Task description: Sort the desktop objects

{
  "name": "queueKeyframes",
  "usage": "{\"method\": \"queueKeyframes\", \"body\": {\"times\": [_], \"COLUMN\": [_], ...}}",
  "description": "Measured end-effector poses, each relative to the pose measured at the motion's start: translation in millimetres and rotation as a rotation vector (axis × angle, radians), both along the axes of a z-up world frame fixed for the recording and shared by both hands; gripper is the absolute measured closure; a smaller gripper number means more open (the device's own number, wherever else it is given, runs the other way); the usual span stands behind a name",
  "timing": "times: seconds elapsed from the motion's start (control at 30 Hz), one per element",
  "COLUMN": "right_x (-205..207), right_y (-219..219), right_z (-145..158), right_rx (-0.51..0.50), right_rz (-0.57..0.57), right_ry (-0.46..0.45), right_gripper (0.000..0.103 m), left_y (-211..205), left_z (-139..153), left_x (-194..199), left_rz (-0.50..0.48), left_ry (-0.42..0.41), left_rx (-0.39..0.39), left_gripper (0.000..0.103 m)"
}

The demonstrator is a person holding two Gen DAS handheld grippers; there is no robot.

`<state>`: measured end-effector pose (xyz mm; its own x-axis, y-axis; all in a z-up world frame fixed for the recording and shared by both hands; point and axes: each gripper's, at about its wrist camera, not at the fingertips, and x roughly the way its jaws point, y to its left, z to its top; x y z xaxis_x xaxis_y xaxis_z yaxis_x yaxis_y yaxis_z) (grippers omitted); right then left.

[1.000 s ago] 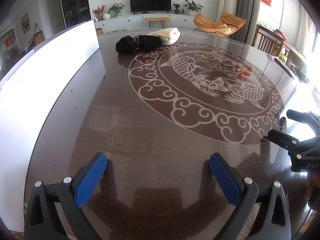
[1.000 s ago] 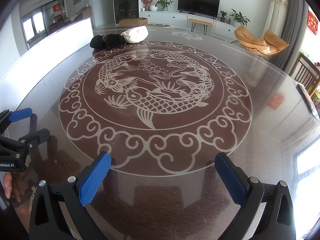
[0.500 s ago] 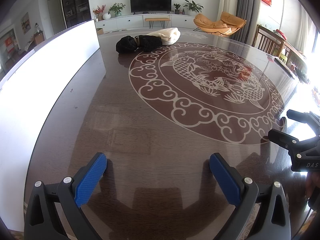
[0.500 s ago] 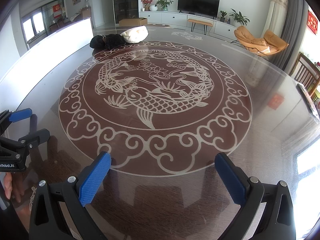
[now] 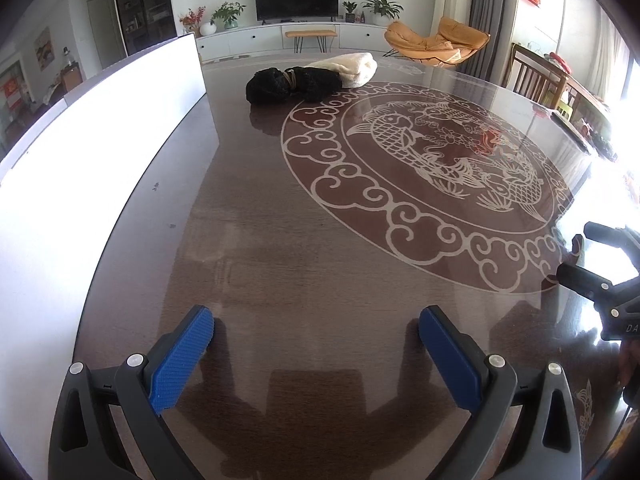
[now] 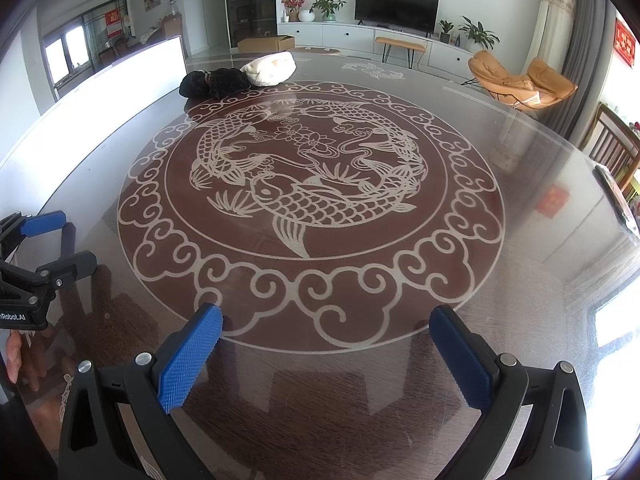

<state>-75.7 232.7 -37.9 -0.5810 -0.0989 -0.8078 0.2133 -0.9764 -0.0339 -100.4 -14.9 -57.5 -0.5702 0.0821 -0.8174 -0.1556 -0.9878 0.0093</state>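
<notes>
A black bundle tied with a brown band (image 5: 292,83) lies at the far side of the dark round table (image 5: 280,240), touching a cream rolled cloth (image 5: 350,69) behind it. Both also show in the right wrist view, the black bundle (image 6: 214,82) and the cream cloth (image 6: 270,69). My left gripper (image 5: 316,324) is open and empty low over the table's near edge. My right gripper (image 6: 326,322) is open and empty, also near the front edge. Each gripper shows at the side of the other's view: the right gripper (image 5: 576,254) and the left gripper (image 6: 68,240).
A long white panel (image 5: 80,140) stands along the table's left side. The table has a large fish and cloud inlay (image 6: 312,200) in the middle. A dark flat object (image 6: 616,196) lies at the table's right edge. Chairs stand beyond the right side.
</notes>
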Motion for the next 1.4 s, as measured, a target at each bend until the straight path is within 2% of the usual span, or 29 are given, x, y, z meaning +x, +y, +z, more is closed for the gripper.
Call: {"method": "queueKeyframes", "body": {"times": [0.13,0.33,0.43,0.6,0.73,0.87,0.97,1.03,1.07,1.1,1.17,1.3,1.4], "right_x": [-0.7,-5.8,-29.5,-139.4,-244.9,-323.8,-349.7,-346.4,-337.5,-324.3,-297.7,-218.7,-156.7], "right_y": [-1.3,2.3,-6.2,-40.9,-69.0,-103.9,-143.7,-172.2,-183.0,-190.6,-195.6,-179.4,-150.9], "right_z": [-0.2,0.4,7.3,37.5,64.6,54.2,28.0,5.4,-1.8,-1.7,0.5,3.9,5.1], "right_rx": [-0.007,-0.036,-0.121,-0.167,-0.185,-0.182,-0.116,-0.053,-0.001,0.013,0.005,0.009,0.005], "right_rz": [0.0,-0.001,0.071,0.121,0.054,-0.016,0.032,0.107,0.128,0.16,0.195,0.236,0.243], "right_ry": [-0.002,-0.017,-0.001,0.049,0.09,-0.003,-0.102,-0.159,-0.151,-0.115,-0.106,-0.114,-0.128], "right_gripper": [0.0,0.0,0.0,0.0,0.0,0.0,0.0,0.0,0.0,0.0,0.001,0.001,0.0], "left_y": [-29.7,-29.6,-29.6,-29.6,-29.8,-29.8,-29.7,-29.8,-29.3,-29.1,-28.8,-28.5,-27.8], "left_z": [-1.0,-1.5,-1.8,-1.3,-1.4,-1.6,-1.5,-1.7,-1.6,-1.9,-2.2,-2.3,-2.6], "left_x": [-7.9,-7.7,-7.7,-7.6,-7.6,-7.4,-7.4,-7.5,-7.7,-7.9,-8.0,-8.0,-8.0], "left_rz": [0.103,0.106,0.105,0.106,0.106,0.105,0.105,0.105,0.105,0.104,0.104,0.104,0.105], "left_ry": [0.011,0.012,0.011,0.012,0.011,0.011,0.011,0.01,0.01,0.01,0.01,0.01,0.011], "left_rx": [0.014,0.006,0.006,0.006,0.007,0.008,0.009,0.009,0.009,0.009,0.009,0.01,0.007], "left_gripper": [0.0,0.0,0.0,0.0,0.0,0.0,0.0,0.0,0.0,0.0,0.0,0.0,0.0]}}
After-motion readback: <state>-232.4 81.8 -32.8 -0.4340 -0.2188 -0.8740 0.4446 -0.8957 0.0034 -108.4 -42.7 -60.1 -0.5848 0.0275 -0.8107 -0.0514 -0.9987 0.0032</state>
